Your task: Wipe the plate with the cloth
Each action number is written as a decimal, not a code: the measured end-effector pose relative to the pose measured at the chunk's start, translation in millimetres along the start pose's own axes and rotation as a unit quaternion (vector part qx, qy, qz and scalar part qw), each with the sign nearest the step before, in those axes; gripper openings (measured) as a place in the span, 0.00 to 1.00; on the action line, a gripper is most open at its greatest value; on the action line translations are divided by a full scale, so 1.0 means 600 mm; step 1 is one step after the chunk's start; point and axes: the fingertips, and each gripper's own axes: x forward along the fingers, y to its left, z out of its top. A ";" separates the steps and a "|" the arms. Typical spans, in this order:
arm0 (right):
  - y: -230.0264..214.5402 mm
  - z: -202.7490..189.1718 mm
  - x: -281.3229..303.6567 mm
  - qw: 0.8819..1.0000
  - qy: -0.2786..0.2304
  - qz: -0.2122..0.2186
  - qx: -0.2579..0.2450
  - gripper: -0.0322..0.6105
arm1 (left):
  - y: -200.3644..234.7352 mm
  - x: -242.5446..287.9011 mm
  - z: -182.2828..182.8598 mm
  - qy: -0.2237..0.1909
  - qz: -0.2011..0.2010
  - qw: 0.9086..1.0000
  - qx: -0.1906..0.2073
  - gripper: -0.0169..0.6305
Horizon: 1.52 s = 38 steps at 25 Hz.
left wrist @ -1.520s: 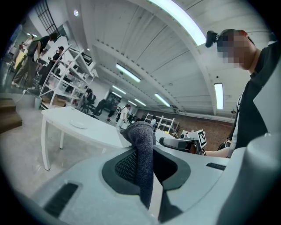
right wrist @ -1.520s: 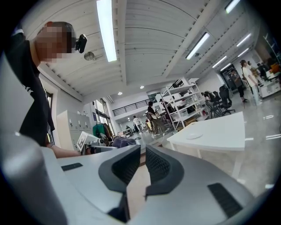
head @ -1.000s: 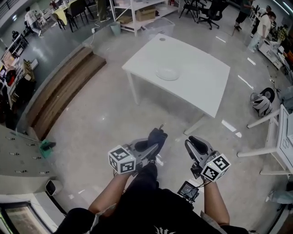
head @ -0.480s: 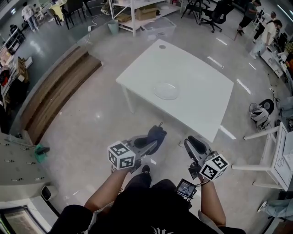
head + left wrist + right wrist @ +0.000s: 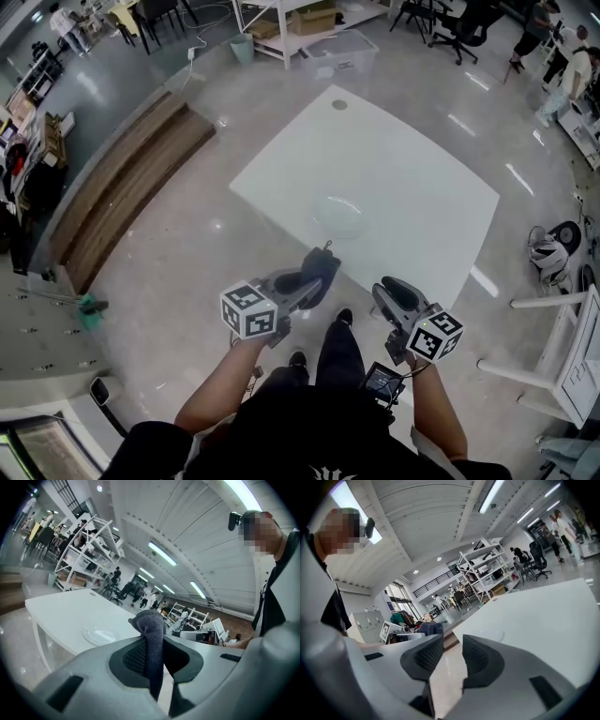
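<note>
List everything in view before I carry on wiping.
table: one, white, ahead on the floor
plate: one, clear, on the table near its nearer edge
cloth: one, dark, clamped in the left gripper
wooden steps: one set, brown, left of the table
shelf rack: one, white, beyond the table
storage bin: one, clear, by the shelf rack
people: several, mixed clothing, background
left gripper: one, grey, shut on the cloth
right gripper: one, grey, beside it, jaws opening, nothing between them
</note>
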 end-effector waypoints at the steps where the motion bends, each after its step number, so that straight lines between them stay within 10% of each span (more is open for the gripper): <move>1: -0.028 0.009 0.016 1.000 0.009 0.004 0.004 0.20 | 0.018 0.023 0.008 0.000 0.007 1.000 -0.004 0.10; 18: -0.341 -0.020 0.246 0.978 0.137 -0.031 0.152 0.21 | 0.253 0.265 0.023 0.070 0.071 0.992 -0.080 0.10; 38: -0.386 -0.089 0.347 0.937 0.253 -0.072 0.228 0.14 | 0.346 0.362 -0.037 0.204 0.041 0.969 -0.134 0.10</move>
